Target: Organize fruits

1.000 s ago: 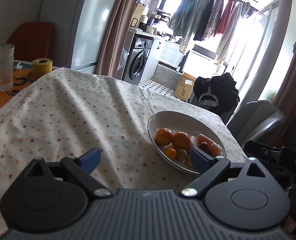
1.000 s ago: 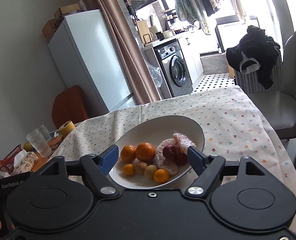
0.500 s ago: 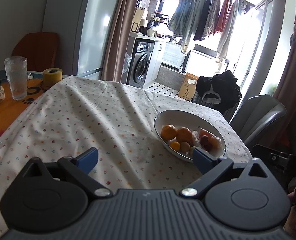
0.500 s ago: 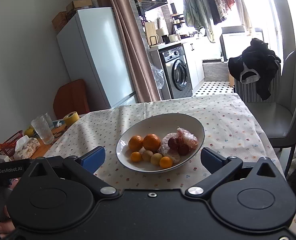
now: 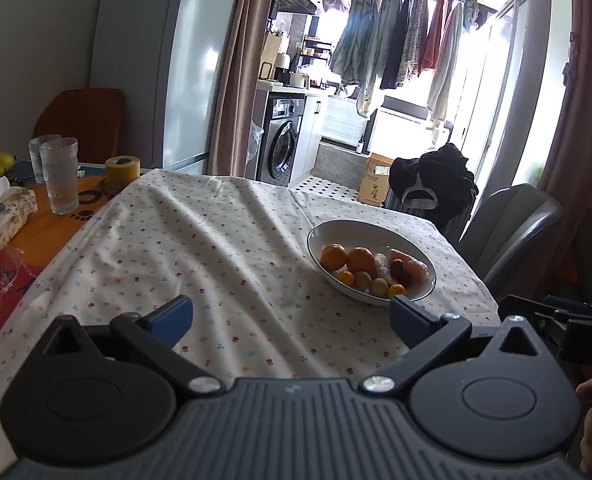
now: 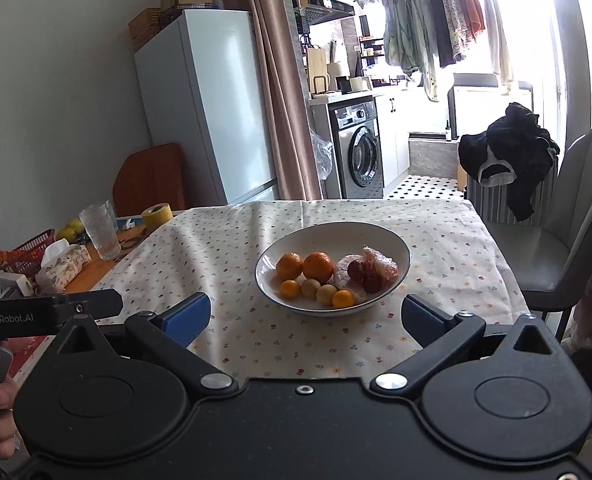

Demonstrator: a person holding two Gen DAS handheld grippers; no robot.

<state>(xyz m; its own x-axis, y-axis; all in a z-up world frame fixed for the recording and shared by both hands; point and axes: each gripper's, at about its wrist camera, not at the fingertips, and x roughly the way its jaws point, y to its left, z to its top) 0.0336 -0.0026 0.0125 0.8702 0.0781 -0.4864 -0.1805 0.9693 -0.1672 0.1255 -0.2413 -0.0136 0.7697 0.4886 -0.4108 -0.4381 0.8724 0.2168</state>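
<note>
Bowl (image 6: 391,246): glossy white glazed ceramic, thin dark rim line.
Oranges (image 6: 317,266): dimpled, matt-to-satin peel.
Wrapped fruit (image 6: 379,266): clear crinkled plastic film, shiny.
Tablecloth (image 6: 232,240): matt woven cloth, small floral print, creased.
Right gripper (image 6: 305,314): matt black plastic body, bright metal pivot screws, blue matt pads (image 6: 188,318).
Left gripper (image 5: 292,318): ribbed grey plastic housing, black matt arms.
Glass (image 5: 59,176): clear, textured.
Tape (image 5: 122,167): yellow, matt roll.
Tissue pack (image 5: 10,218): soft printed plastic.
Fridge (image 6: 200,108): smooth, pale, glossy.

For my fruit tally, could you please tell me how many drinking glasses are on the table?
2. One glass stands on the orange mat beside the tissue box; a second glass stands just behind it, partly hidden. The right wrist view shows them overlapping, so more could be hidden there.
</note>
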